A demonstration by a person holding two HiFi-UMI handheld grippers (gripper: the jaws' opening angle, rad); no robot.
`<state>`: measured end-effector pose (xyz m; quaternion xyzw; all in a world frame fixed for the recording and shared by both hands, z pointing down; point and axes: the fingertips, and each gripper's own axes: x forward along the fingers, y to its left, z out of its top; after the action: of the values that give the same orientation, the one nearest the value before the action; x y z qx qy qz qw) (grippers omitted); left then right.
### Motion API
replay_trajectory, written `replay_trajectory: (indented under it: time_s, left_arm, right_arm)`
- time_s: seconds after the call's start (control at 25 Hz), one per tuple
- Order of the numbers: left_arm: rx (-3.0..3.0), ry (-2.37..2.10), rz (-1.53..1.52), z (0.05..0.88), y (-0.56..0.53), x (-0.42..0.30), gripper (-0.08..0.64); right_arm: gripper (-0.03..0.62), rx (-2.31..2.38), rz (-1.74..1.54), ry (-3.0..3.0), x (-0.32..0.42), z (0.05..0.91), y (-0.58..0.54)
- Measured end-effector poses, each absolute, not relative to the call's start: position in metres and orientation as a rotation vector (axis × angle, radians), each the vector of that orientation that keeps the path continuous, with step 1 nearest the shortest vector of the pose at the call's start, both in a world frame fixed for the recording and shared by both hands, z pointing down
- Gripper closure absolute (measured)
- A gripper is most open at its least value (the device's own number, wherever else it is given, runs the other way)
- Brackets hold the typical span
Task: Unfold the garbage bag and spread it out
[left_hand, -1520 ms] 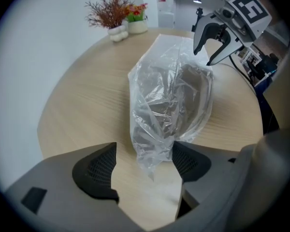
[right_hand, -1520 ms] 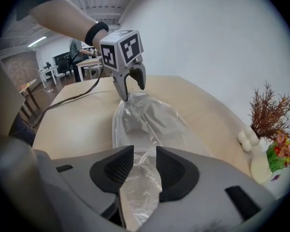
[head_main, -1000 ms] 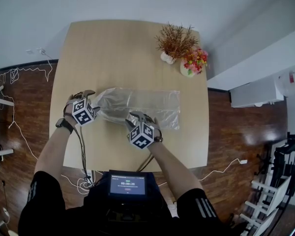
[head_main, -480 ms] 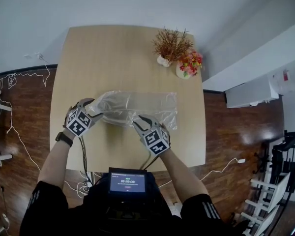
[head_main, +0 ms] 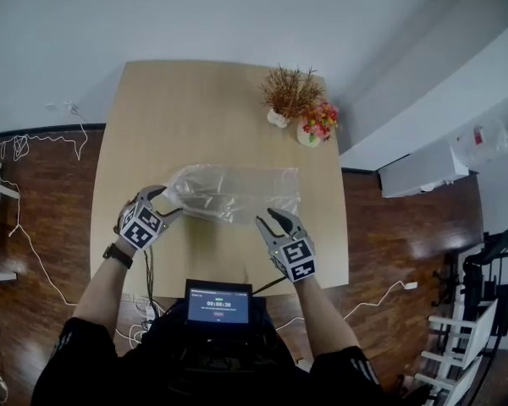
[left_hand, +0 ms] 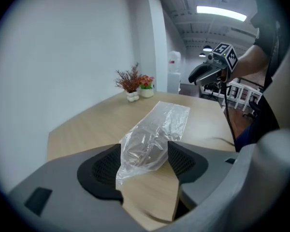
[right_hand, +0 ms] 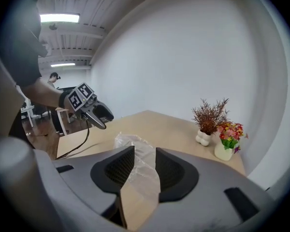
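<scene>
A clear, crinkled garbage bag (head_main: 233, 193) lies lengthwise across the near half of the wooden table (head_main: 195, 108). My left gripper (head_main: 165, 203) holds its left end. In the left gripper view the bunched plastic (left_hand: 152, 134) fills the gap between the wide-set pads, a loose end hangs over the near side, and the jaws have just been closing on it. My right gripper (head_main: 269, 221) is at the bag's near right edge. In the right gripper view a strip of the bag (right_hand: 141, 163) is pinched in the narrow gap. Each gripper shows in the other's view, the right gripper (left_hand: 205, 74) and the left gripper (right_hand: 94, 112).
A dried brown plant (head_main: 289, 91) in a white pot and a vase of red and yellow flowers (head_main: 316, 123) stand at the table's far right. A small screen (head_main: 218, 304) sits at my chest. Cables (head_main: 21, 142) lie on the wooden floor to the left.
Both grippers have risen and drawn apart, the right one moving right and toward me. The bag's near edge has lifted with them and its left end is bunched up.
</scene>
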<state>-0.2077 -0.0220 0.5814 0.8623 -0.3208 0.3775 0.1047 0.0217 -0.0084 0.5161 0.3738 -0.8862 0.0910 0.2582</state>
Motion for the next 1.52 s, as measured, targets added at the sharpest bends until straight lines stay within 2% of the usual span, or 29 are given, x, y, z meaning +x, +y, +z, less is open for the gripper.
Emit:
replay_trajectory:
  time_s: [0.2,0.6,1.08,1.52]
  left_arm:
    - [2.631,-0.964,0.945,0.548,-0.006,-0.194,0.247]
    - [2.692,-1.061,0.814,0.510,0.059,-0.164,0.247]
    - [2.662,-1.156,0.802,0.494,0.161,-0.125,0.247]
    - [2.621,-1.180,0.768,0.497,0.199,-0.125,0.247]
  right_arm:
    - [0.428,1.093,0.322,-2.436,0.049,0.505,0.007]
    - [0.431,1.160,0.366,-2.531,0.083,0.474,0.048]
    - [0.442,1.125,0.315,-2.605,0.110,0.457,0.128]
    - [0.443,1.136,0.279,-2.626,0.120,0.444,0.155]
